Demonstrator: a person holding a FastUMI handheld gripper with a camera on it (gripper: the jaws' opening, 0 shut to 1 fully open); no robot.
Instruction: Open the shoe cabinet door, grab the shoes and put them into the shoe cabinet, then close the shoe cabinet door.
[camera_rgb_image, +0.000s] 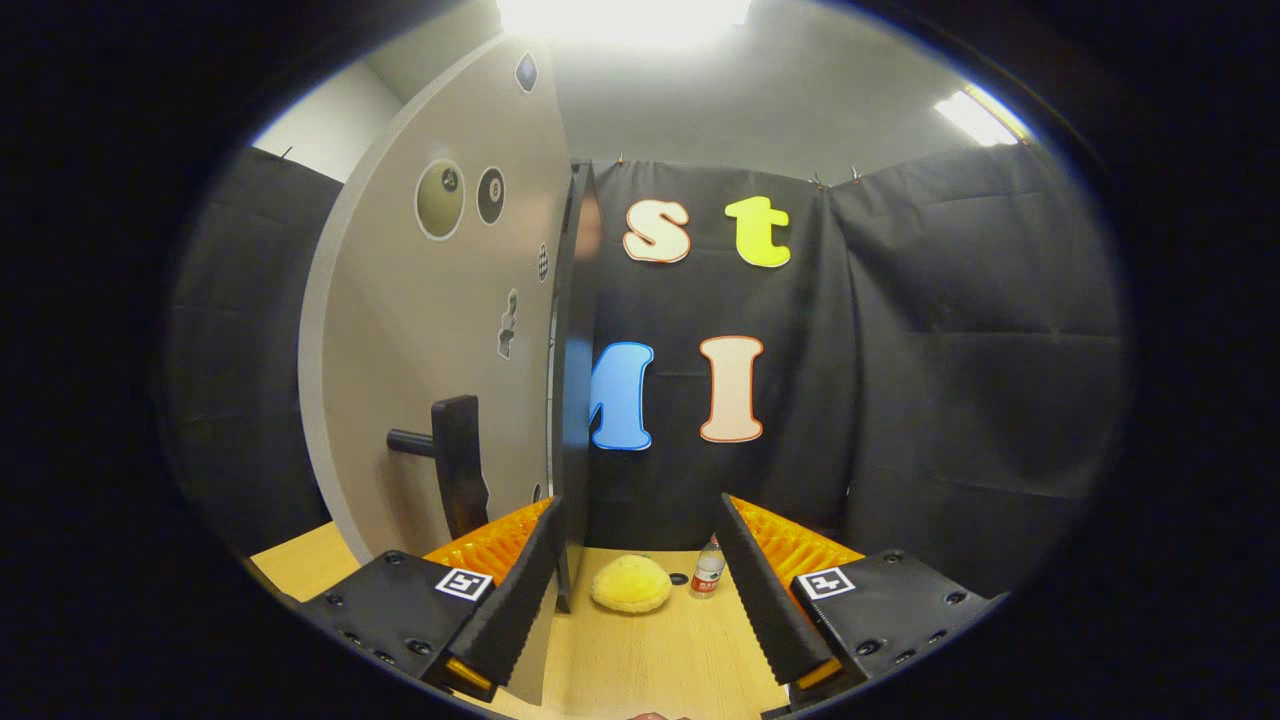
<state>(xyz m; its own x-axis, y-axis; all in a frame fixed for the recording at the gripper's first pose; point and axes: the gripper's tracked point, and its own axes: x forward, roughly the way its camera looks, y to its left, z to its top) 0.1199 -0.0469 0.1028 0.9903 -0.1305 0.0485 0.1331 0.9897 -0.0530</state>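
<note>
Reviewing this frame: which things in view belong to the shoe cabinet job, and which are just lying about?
Job: cabinet door, swung open, edge-on just ahead of the fingers; its handle; open gripper.

Lying about: yellow fluffy thing, small bottle, dark ring, all on the wooden surface.

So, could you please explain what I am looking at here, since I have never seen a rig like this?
This is a hand-held claw that a person carries; the camera rides on it and looks forward along its two fingers, which stand open and hold nothing. Just left of them, seen nearly edge-on, is the cabinet door, swung open, with a dark handle. Its edge sits by the left finger. Ahead, between the fingers, a wooden table carries a fluffy yellow shoe, a small bottle and a small dark ring. Black cloth forms the booth's wall behind.
</note>
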